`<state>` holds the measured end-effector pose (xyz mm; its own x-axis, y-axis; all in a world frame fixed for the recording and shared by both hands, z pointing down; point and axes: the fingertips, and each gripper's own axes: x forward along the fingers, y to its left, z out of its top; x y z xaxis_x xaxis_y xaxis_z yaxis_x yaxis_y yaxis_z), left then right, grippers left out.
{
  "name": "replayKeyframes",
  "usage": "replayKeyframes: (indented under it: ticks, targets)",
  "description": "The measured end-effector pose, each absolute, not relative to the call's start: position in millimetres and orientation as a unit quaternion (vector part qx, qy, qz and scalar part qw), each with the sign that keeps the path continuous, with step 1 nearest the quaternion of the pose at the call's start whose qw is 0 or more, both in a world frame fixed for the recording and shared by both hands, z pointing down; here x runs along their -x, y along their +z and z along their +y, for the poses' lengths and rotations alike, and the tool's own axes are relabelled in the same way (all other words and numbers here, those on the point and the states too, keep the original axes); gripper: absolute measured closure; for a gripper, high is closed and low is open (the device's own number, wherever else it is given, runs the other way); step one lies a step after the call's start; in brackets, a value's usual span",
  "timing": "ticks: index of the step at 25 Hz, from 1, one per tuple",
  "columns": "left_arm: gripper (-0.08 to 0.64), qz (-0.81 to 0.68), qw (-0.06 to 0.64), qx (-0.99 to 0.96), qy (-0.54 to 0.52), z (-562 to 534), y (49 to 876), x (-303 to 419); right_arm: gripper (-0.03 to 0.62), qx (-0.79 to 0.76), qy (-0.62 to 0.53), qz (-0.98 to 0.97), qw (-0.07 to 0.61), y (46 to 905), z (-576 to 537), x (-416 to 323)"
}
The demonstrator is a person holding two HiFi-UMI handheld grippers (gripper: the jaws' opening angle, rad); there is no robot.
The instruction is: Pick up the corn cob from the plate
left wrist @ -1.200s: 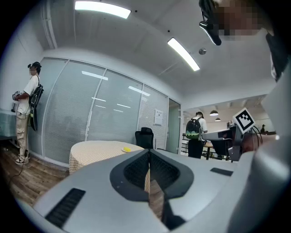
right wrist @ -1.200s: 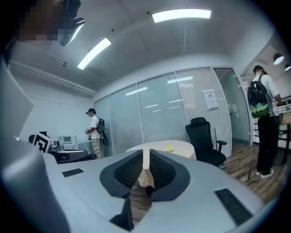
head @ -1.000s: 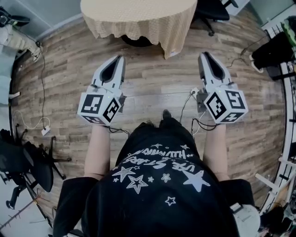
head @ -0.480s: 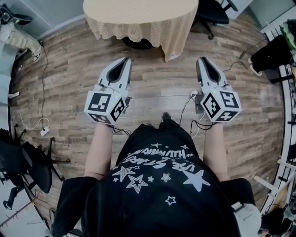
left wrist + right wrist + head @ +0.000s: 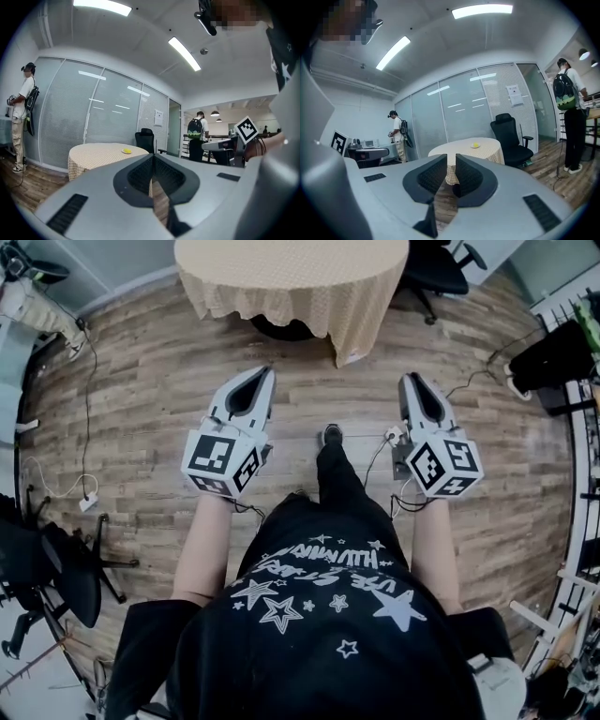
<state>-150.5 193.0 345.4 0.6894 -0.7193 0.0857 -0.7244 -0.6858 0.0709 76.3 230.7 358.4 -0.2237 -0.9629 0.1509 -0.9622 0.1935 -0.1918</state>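
A round table (image 5: 291, 268) under a beige checked cloth stands some way ahead of me. A small plate on it carries the yellow corn cob (image 5: 126, 151), which also shows as a yellow corn cob (image 5: 476, 145) in the right gripper view. The plate is out of sight in the head view. My left gripper (image 5: 265, 371) and right gripper (image 5: 411, 379) are held level above the wooden floor, well short of the table. Both point toward it. The left gripper (image 5: 153, 157) is shut and empty. The right gripper (image 5: 451, 159) is also shut on nothing.
A black office chair (image 5: 511, 136) stands beside the table. One person (image 5: 23, 117) stands at the far left by the glass wall; another with a backpack (image 5: 569, 108) stands at the right. Cables (image 5: 84, 427) trail over the floor at left, and a chair base (image 5: 56, 568) sits near my left side.
A foot has stepped forward between the grippers and the table has come slightly nearer. The right gripper has sunk a little. Both grippers stay shut.
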Motion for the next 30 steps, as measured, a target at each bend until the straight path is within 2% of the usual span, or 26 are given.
replayKeyframes:
  ticks: [13,30]
  targets:
    - [0.551,-0.42,0.052,-0.903,0.069,137.2,362.9,135.4,0.534,0.599,-0.129,0.79,0.018,369.4,156.7,-88.9]
    - [0.549,-0.424,0.06,-0.9,0.077,16.2,364.9,71.3,0.534,0.577,-0.161,0.8,0.034,384.9,23.4,-146.2]
